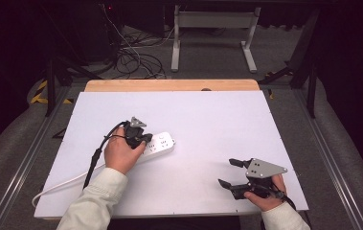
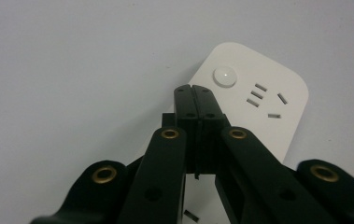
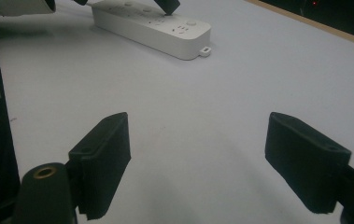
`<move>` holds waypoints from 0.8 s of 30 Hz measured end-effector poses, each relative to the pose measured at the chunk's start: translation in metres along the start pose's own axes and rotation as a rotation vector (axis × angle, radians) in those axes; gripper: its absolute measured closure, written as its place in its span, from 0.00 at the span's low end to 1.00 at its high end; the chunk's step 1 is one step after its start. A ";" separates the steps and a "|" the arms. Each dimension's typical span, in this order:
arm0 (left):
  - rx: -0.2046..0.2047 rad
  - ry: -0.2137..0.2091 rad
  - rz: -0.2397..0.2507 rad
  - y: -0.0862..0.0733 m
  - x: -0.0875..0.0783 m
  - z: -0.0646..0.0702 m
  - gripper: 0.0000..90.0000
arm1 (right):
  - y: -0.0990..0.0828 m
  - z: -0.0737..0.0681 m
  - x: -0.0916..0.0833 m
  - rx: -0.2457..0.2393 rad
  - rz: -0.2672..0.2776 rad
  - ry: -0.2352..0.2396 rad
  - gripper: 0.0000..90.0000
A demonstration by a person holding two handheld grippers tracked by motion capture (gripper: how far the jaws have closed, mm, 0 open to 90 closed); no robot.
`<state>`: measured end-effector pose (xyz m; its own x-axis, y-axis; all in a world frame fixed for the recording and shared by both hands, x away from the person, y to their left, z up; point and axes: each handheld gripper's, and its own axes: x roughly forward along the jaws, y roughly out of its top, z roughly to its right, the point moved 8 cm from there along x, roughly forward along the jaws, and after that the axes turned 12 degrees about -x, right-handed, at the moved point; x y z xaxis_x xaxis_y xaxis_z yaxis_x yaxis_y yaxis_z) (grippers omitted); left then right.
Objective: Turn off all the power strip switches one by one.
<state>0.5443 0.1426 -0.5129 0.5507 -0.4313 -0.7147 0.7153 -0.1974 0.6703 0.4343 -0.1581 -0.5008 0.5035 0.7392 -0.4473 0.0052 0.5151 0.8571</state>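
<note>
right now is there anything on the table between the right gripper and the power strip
No. The high view shows bare white table between the right gripper and the power strip.

Black grippers, brass rivets; sleeves seemingly cream.

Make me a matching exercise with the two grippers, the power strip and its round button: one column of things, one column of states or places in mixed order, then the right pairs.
Things
1. left gripper
2. right gripper
3. power strip
4. round button

States or places
A. white, lying flat on the table
B. jaws wide apart
C. jaws closed together
D. just beyond the closed jaw tips

Pairs: 1-C, 2-B, 3-A, 4-D
</note>
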 end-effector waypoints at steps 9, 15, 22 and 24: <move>0.004 0.003 -0.010 -0.002 0.001 0.001 1.00 | 0.000 0.000 0.000 0.000 0.001 0.001 0.26; -0.005 0.003 -0.003 -0.003 0.001 0.001 1.00 | 0.000 -0.001 0.000 0.000 0.002 0.001 0.26; 0.006 0.012 0.007 -0.003 0.001 0.001 1.00 | 0.000 -0.001 0.000 0.000 0.001 0.001 0.26; 0.011 0.018 0.010 -0.004 0.001 0.001 1.00 | 0.000 -0.001 0.000 -0.001 0.000 0.003 0.26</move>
<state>0.5417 0.1416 -0.5162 0.5656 -0.4176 -0.7111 0.7049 -0.2027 0.6797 0.4333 -0.1573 -0.5008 0.5013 0.7402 -0.4482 0.0044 0.5157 0.8567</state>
